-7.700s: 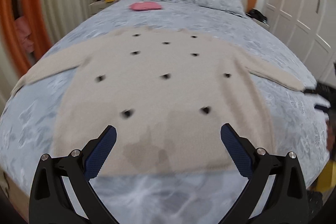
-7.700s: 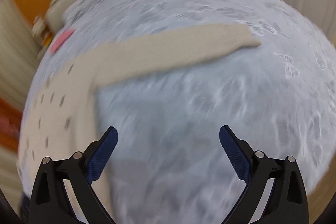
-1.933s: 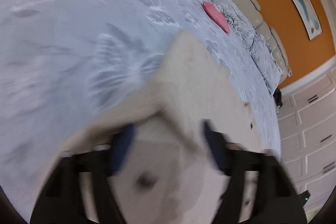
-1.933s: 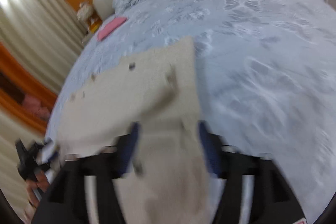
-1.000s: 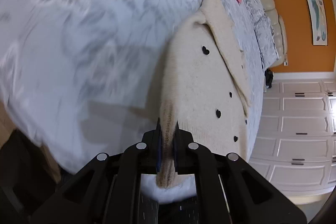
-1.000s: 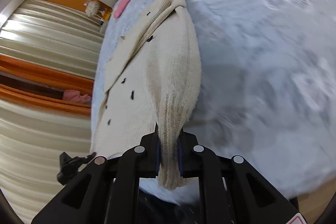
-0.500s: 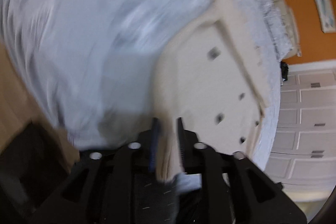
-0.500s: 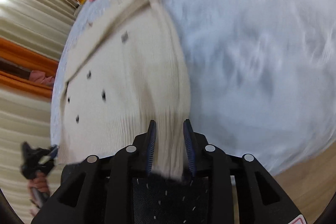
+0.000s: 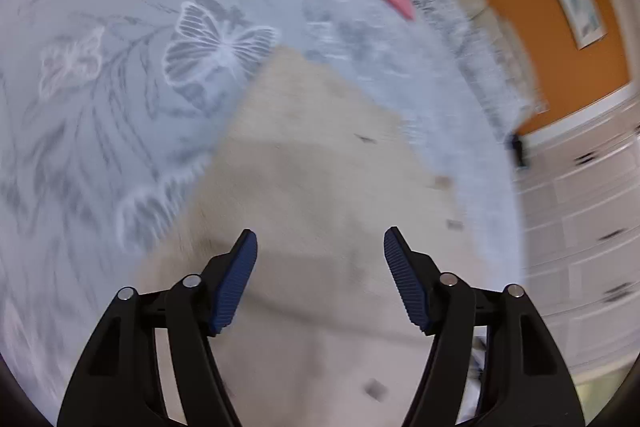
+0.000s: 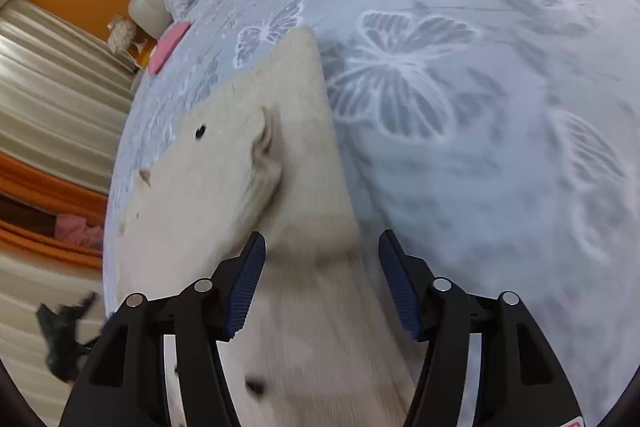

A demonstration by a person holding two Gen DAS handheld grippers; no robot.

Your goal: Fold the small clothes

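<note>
Cream sweater (image 10: 224, 195) lay sleeves-in on the bedspread (image 10: 500, 107). Left gripper (image 9: 319, 285) and right gripper (image 10: 322, 285) had just been opening, nothing pinched. Next fold wanted even, square hem grabs.

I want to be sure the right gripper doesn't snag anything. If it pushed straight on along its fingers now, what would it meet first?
Most likely the cream sweater: the right gripper stands open just above it, nothing held. Depth is hard to judge.
</note>
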